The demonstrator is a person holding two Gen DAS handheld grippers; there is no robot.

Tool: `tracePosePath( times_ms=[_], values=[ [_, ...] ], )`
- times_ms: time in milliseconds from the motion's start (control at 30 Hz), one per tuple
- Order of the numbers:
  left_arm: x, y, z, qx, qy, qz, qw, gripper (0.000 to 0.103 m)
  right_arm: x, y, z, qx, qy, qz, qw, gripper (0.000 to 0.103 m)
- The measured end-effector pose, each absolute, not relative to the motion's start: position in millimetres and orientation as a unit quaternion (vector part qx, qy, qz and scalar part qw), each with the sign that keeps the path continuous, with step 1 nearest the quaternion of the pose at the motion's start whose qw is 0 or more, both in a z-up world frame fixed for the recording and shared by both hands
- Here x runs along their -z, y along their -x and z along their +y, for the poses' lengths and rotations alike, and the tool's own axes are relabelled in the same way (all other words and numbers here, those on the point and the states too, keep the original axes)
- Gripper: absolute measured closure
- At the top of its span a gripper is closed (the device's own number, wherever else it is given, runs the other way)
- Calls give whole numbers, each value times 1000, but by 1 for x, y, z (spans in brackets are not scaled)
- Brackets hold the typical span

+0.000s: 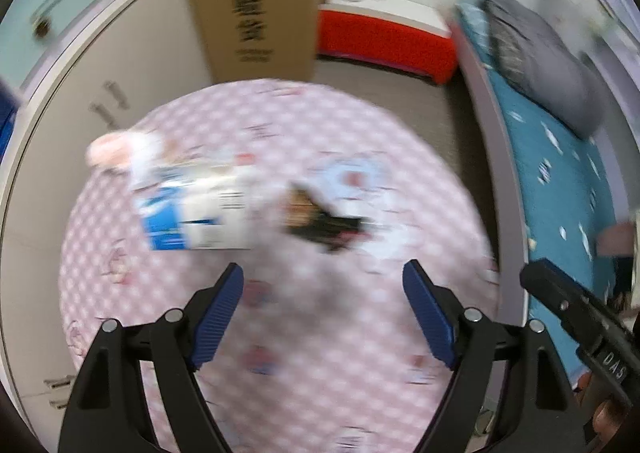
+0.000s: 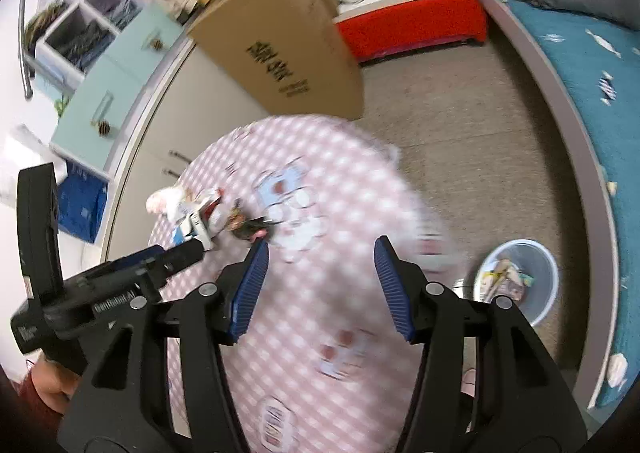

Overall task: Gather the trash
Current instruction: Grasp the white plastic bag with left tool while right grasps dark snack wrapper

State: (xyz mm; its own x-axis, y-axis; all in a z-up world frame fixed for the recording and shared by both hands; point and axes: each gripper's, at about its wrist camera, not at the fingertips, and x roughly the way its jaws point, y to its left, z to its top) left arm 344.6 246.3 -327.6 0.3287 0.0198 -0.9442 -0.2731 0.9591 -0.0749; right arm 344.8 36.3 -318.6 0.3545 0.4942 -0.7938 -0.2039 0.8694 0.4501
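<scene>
While both grippers [image 1: 323, 273] [image 2: 321, 247] hang spread and empty, a cardboard box [image 1: 256, 5] stands behind the table [image 1: 360, 353].

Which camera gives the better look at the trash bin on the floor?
The right wrist view. It shows the pale blue bin on the floor beside the round table, with its open top and some trash already inside, though the right gripper's finger covers part of its near side. The left wrist view does not show the bin at all.

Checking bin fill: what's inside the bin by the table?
The bin holds crumpled wrappers; details are blurred. Its near side is hidden behind the right claw.
</scene>
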Motion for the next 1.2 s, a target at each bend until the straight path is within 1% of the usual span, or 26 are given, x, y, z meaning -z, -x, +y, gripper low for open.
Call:
tracePosePath(
  times_ms=[100,167,267,467,533,567,633,667,767,867,1067,1100,1167,1200],
  values=[
    [338,-337,299,-117,129,575,799,23,332,-350,83,-226,-103,533,809,41],
    [345,-335,331,-128,145,578,793,23,340,-353,109,-229,-79,537,808,40],
    [353,-333,369,-140,169,575,788,23,355,-361,143,-234,-38,538,809,31],
    [364,-339,435,-164,235,555,781,22,390,-382,191,-236,70,541,804,30],
    [367,-342,455,-175,263,542,779,21,399,-387,193,-243,78,549,796,31],
    [368,-344,461,-178,272,539,777,20,401,-388,194,-245,81,551,793,40],
    [372,-351,471,-186,289,535,772,20,403,-391,192,-254,68,554,790,51],
    [375,-355,476,-189,296,535,769,20,403,-393,190,-257,59,557,787,78],
    [386,-372,485,-196,312,537,758,20,396,-408,187,-240,44,557,794,81],
    [397,-387,490,-203,320,540,751,20,386,-421,181,-227,16,547,805,81],
    [415,-412,489,-224,291,556,746,20,369,-440,181,-230,-27,530,816,81],
    [417,-416,488,-222,284,558,747,23,368,-441,182,-232,-34,529,816,81],
    [417,-419,484,-213,266,558,757,41,365,-441,182,-236,-48,527,815,81],
    [417,-421,482,-214,256,557,761,48,364,-441,183,-238,-53,527,814,81]
  ],
)
